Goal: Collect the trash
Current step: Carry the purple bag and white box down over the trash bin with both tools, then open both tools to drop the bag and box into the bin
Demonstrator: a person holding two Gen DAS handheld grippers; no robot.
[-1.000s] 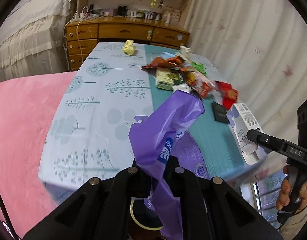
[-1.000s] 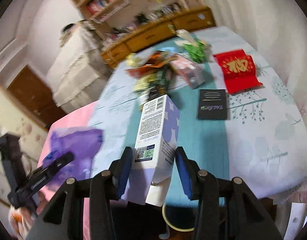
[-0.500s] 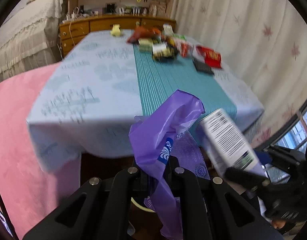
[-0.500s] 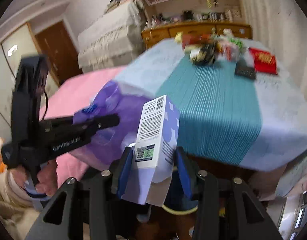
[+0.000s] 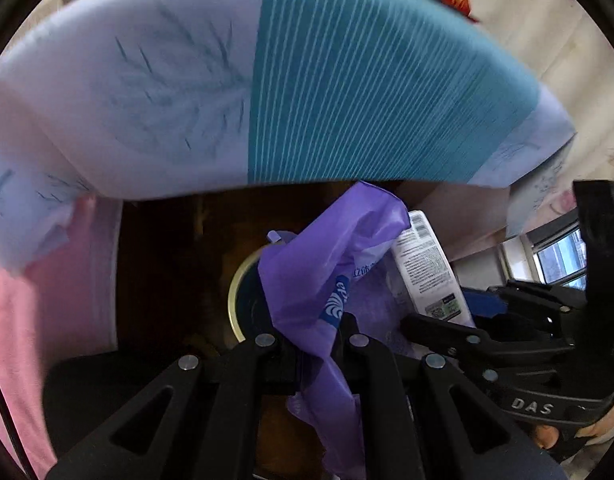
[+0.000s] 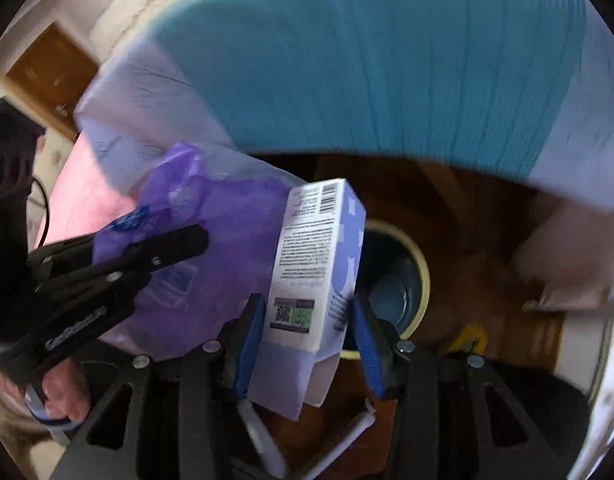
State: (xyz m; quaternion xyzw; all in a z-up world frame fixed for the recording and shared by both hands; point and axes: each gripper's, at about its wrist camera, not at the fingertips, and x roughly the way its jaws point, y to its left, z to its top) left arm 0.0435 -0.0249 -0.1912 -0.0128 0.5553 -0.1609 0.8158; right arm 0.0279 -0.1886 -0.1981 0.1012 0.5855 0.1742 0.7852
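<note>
The worktop (image 5: pixel 155 92) fills the upper part of both views, covered in a pale cloth with a teal striped band down the middle (image 5: pixel 367 80). Under its near edge there's a round dark bin with a yellowish rim (image 6: pixel 421 264) on brown wood flooring. Left of the worktop, something pink (image 5: pixel 31 320); right of it, a window (image 5: pixel 563 256).

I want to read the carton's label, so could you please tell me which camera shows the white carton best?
The right wrist view: the white carton stands centred between the right hand-held gripper, barcode and text panel facing the lens. The left wrist view shows only a tilted, partial side of it behind the purple bag.
</note>
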